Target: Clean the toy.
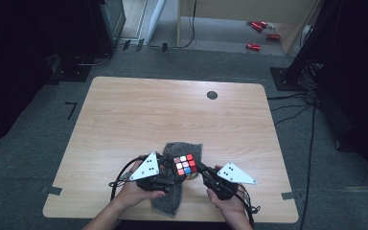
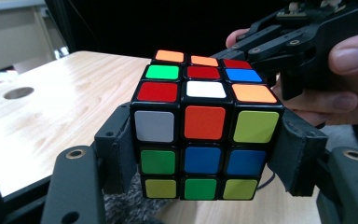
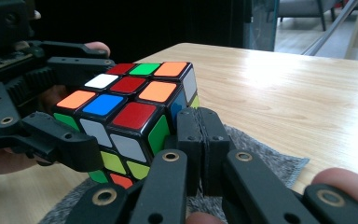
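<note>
High view: our left gripper (image 1: 168, 171) clamps the cube (image 1: 185, 165) over the cloth (image 1: 172, 199); our right gripper (image 1: 202, 170), jaws pressed together, rests against it.

place: lab | signs: taped carpet floor (image 1: 52, 190), cables (image 1: 292, 106), equipment stands (image 1: 287, 76)

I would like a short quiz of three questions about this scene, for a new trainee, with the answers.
1. True or false: the right gripper has its jaws shut with nothing between them.
2. Which gripper clamps the scrambled multicoloured puzzle cube? A) left gripper B) right gripper
3. What lies on the light wooden table under the cube?

Key: 1 true; 2 A; 3 a grey felt cloth.
</note>
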